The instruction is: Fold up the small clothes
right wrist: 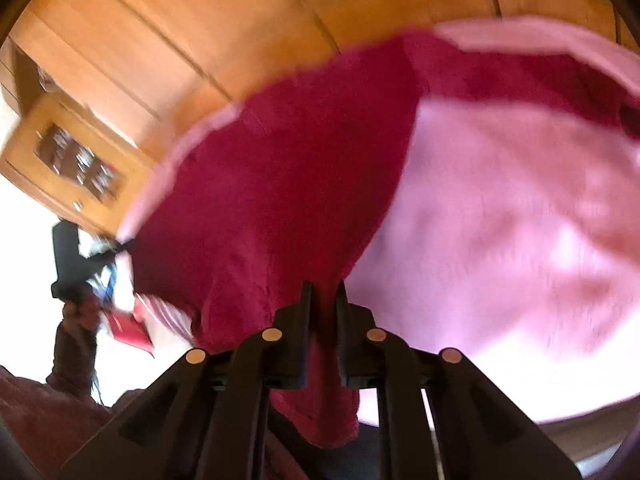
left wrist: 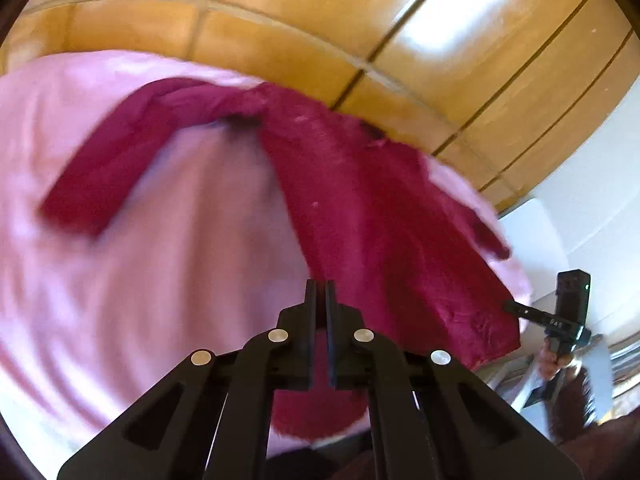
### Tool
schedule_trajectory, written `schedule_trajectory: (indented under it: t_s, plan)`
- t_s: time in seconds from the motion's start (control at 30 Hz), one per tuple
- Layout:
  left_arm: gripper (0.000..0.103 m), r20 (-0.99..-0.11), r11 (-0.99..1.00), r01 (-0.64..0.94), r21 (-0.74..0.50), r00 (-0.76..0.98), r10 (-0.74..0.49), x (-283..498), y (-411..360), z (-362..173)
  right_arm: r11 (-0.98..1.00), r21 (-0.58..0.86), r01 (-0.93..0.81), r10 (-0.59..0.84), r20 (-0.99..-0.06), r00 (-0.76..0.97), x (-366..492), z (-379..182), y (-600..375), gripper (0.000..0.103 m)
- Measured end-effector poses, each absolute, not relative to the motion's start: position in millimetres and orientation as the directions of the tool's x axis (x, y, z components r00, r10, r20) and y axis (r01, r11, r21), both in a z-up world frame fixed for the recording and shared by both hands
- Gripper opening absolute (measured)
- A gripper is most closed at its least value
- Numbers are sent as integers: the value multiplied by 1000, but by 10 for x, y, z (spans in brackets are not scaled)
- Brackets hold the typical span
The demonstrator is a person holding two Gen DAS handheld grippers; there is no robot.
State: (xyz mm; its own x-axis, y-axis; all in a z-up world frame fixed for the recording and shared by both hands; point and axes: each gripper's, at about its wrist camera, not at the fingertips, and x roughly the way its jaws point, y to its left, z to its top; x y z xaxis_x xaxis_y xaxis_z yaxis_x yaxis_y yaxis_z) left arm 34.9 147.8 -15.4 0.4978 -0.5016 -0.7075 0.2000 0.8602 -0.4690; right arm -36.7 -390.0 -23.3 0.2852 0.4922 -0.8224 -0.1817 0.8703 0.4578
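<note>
Both views blurred. Left gripper [left wrist: 319,284]: fingers pinched tight on the near hem of the dark red garment [left wrist: 360,184], cloth showing between them. The garment lies spread on a pink sheet [left wrist: 140,280], probably a bed, one sleeve [left wrist: 120,152] flung out left. Right gripper [right wrist: 324,286]: fingers clamped on the hem at its other corner. Wooden wardrobe [left wrist: 360,20] behind.

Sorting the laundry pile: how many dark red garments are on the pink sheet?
1. A dark red long-sleeved top lies spread on the pink sheet, its hem pinched in both claws. Others may lie outside the views.
</note>
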Motion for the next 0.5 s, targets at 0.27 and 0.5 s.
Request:
schedule_trajectory:
  t_s: [0.27, 0.5]
  plan:
    - [0, -834, 905, 1, -426, 388, -393, 47, 1692, -966, 943, 292, -157, 325, -910, 258, -322, -364, -3912, 63]
    - [0, -823, 937, -137, -320, 530, -204, 135, 2130, -742, 940, 224, -257, 319, -846, 428, -81, 12, -3505, 88]
